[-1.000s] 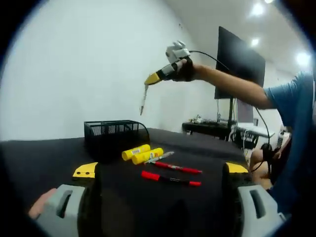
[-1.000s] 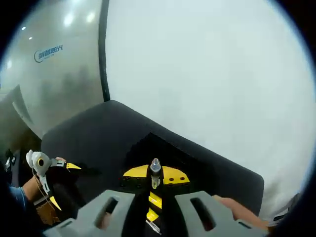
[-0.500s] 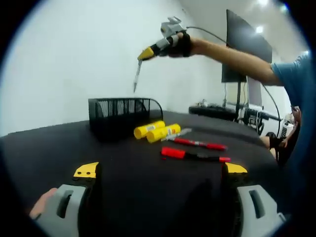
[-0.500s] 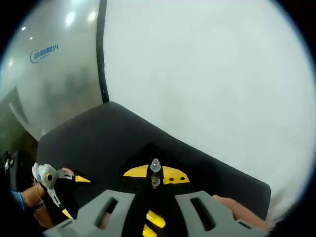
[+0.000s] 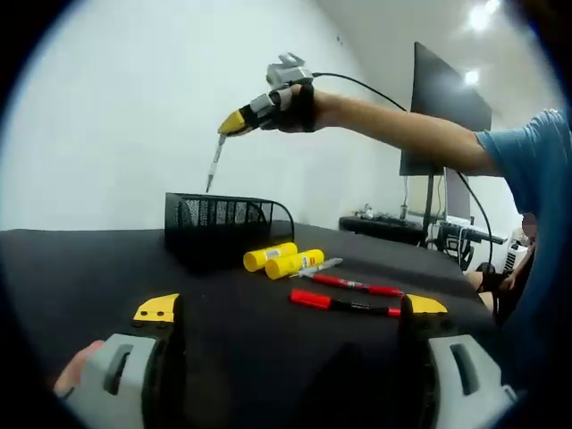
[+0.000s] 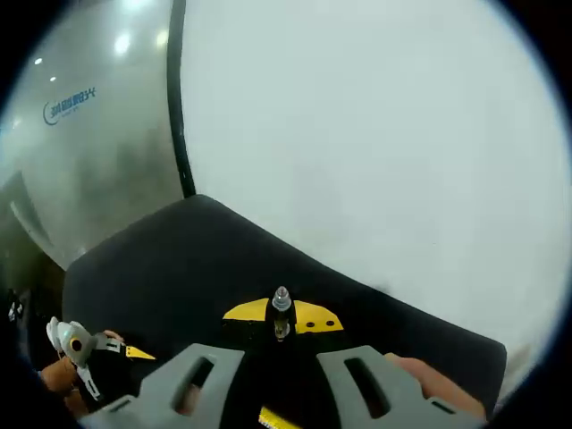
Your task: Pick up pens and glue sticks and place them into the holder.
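A black mesh holder point(image 5: 219, 228) stands on the black table point(image 5: 98, 268). To its right lie two yellow glue sticks point(image 5: 281, 259), a silver pen point(image 5: 320, 265) and two red pens point(image 5: 344, 305). My right gripper point(image 5: 234, 121) hangs high over the holder's left end, shut on a silver pen point(image 5: 214, 163) that points down. In the right gripper view that gripper point(image 6: 281, 315) has its yellow tips pressed on the pen point(image 6: 281, 298). My left gripper point(image 5: 290, 308) rests low and open near the table's front, with nothing between its jaws.
A person's arm in a blue sleeve point(image 5: 527, 179) reaches in from the right. A dark monitor point(image 5: 442, 116) and a cluttered desk point(image 5: 402, 228) stand behind the table. A white wall point(image 6: 384, 152) backs the table. The left gripper point(image 6: 89, 353) shows at lower left in the right gripper view.
The right gripper has carried the silver pen leftward, from above the glue sticks to above the holder's left end. The left gripper has stayed open and has barely shifted.
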The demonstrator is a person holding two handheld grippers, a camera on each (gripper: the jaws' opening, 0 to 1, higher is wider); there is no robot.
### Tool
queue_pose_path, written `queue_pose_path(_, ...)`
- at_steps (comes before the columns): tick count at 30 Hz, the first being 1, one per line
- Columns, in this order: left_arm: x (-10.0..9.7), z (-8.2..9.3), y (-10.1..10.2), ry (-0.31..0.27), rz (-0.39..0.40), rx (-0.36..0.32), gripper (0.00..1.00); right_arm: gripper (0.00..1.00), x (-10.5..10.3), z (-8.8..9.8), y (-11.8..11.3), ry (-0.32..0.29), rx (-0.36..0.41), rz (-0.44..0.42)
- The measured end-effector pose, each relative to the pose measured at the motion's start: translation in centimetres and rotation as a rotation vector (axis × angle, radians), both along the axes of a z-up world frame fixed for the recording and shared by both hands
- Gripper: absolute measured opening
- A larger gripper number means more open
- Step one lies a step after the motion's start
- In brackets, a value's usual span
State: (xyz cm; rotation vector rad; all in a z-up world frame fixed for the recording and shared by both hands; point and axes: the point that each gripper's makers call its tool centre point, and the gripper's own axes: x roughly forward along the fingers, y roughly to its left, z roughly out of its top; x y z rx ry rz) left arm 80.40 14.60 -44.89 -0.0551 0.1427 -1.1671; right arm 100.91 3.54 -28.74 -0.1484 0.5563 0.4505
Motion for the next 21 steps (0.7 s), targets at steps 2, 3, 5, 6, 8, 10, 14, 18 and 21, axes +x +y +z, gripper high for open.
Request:
queue_pose_path(2,0.0,0.1,0.0,0.001,-0.001,-0.004,0.94,0.05,0.4,-0.6,0.0,0.012,-0.012,0.000)
queue_pose_path(3,0.0,0.1,0.0,0.001,-0.001,-0.004,0.94,0.05,0.3,-1.0,0.1,0.020,-0.016,0.000)
queue_pose_path(5,0.0,0.1,0.0,-0.001,-0.001,-0.005,0.94,0.05,0.3,-1.5,0.0,0.032,-0.028,-0.004)
queue_pose_path(6,0.0,0.1,0.0,0.000,-0.002,-0.004,0.94,0.05,0.3,-1.6,-0.2,0.035,-0.033,-0.008)
queue_pose_path(8,0.0,0.0,0.0,-0.001,-0.002,-0.002,0.93,0.05,0.1,-1.8,-0.2,0.037,-0.033,-0.013)
queue_pose_path(10,-0.1,0.0,-0.1,-0.002,-0.003,0.001,0.93,0.05,0.1,-1.9,-0.3,0.044,-0.035,-0.016)
queue_pose_path(14,-0.1,-0.1,0.0,-0.002,0.001,0.002,0.93,0.05,-0.3,-2.6,-0.1,0.055,-0.045,-0.020)
queue_pose_path(18,0.1,0.3,0.3,0.007,0.007,-0.026,0.93,0.05,0.1,-3.2,-0.2,0.070,-0.049,-0.025)
queue_pose_path(21,0.1,0.3,0.2,0.009,0.006,-0.025,0.93,0.05,0.4,-4.0,-0.3,0.084,-0.048,-0.030)
